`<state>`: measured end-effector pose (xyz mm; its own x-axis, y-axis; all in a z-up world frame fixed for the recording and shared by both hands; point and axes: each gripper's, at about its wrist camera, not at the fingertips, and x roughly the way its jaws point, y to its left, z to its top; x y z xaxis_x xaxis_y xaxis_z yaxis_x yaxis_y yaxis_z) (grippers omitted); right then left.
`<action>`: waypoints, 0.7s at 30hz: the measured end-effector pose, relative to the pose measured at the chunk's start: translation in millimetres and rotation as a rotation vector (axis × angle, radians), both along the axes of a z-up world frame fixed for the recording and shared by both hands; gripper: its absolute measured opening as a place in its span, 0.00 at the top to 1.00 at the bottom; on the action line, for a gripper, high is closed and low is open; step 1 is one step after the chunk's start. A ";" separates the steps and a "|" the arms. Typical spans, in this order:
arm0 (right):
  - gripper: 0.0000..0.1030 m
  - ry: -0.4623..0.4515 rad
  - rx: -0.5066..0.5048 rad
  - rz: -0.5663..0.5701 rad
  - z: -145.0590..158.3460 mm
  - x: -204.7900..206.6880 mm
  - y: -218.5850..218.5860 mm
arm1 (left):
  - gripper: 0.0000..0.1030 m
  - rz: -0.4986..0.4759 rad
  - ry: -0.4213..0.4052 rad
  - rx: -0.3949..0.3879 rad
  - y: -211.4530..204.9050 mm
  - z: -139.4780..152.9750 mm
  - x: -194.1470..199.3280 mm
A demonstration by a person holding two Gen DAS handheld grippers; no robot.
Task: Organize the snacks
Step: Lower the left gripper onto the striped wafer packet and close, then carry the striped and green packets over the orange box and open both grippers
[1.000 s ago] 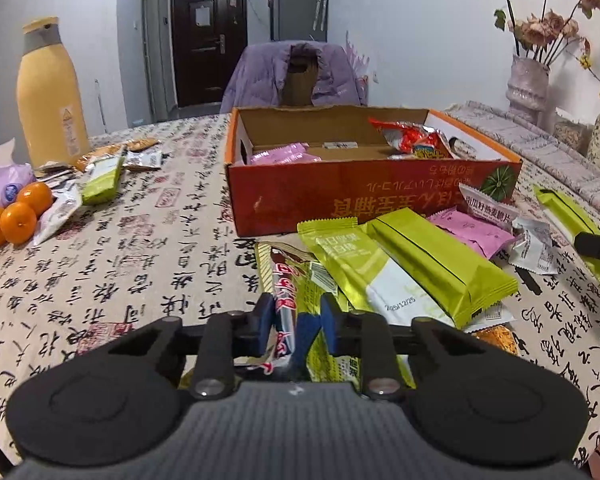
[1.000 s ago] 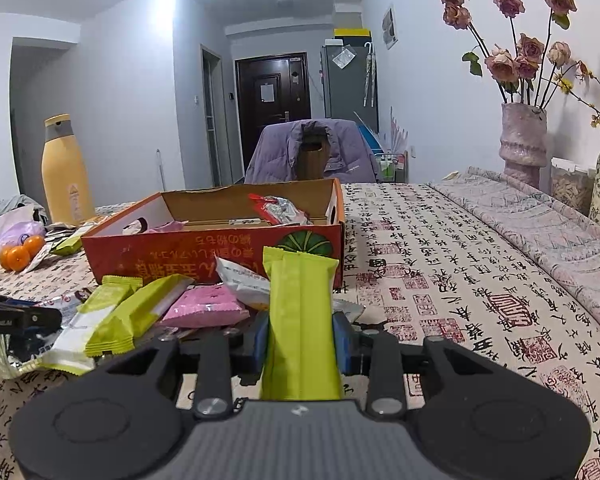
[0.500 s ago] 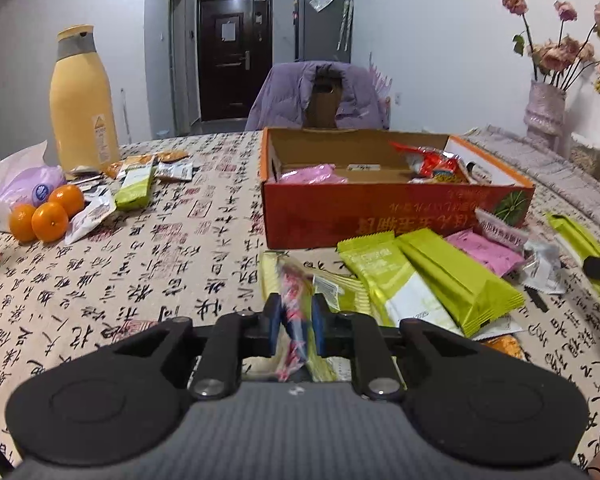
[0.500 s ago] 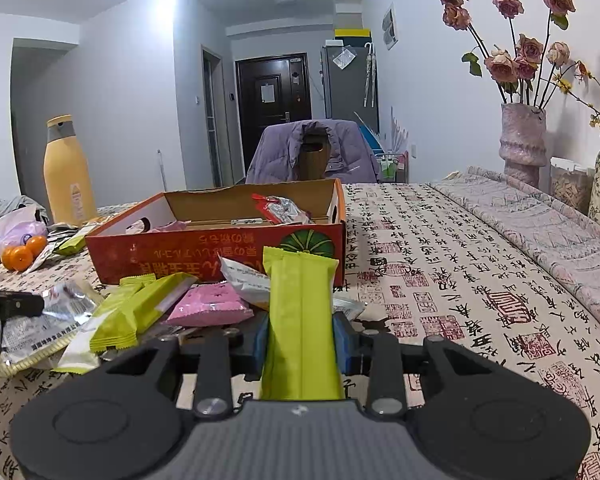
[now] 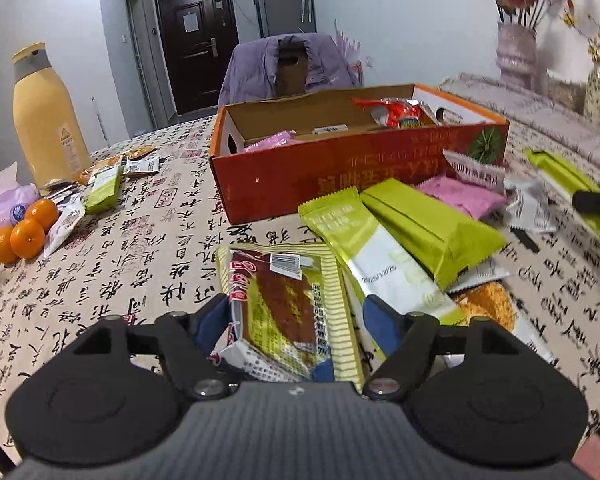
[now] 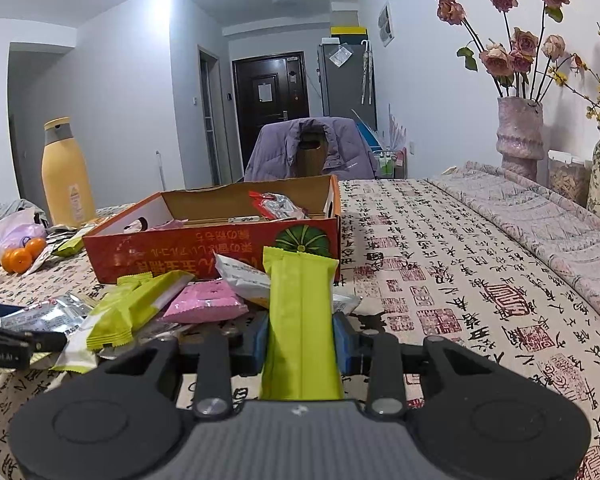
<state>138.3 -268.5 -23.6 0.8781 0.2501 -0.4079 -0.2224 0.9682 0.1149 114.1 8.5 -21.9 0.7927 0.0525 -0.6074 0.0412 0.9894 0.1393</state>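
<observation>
Green wrappers (image 5: 428, 224) crowd the table — orange box (image 5: 340, 168) behind.

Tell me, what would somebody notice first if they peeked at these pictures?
Probably the long lime-green snack bar clamped upright in the right gripper, close to the camera. Behind it sits an open orange cardboard box with a few snacks inside, and bright wrappers are heaped on the table in front of it. Off to the right, dried roses in a pink vase stand tall by the wall.
</observation>
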 end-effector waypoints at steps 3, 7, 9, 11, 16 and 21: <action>0.69 0.002 0.005 0.004 -0.6 0.5 0.2 | 0.28 0.012 0.017 0.015 0.1 -3.1 4.0; 0.69 0.004 0.013 0.010 -1.8 0.5 0.8 | 0.33 0.029 0.031 0.026 0.9 -7.8 7.7; 0.69 0.006 0.016 0.014 -2.9 0.4 0.7 | 0.36 0.033 0.023 0.009 2.3 -7.2 6.8; 0.69 0.006 0.021 0.017 -3.4 1.0 0.5 | 0.47 0.036 0.002 -0.015 5.0 -5.3 4.5; 0.69 0.007 0.028 0.027 -4.6 0.3 1.6 | 0.63 0.058 -0.031 -0.062 11.6 -1.5 0.7; 0.69 0.003 0.031 0.034 -3.7 0.6 1.7 | 0.64 0.075 -0.074 -0.104 15.8 3.3 -7.8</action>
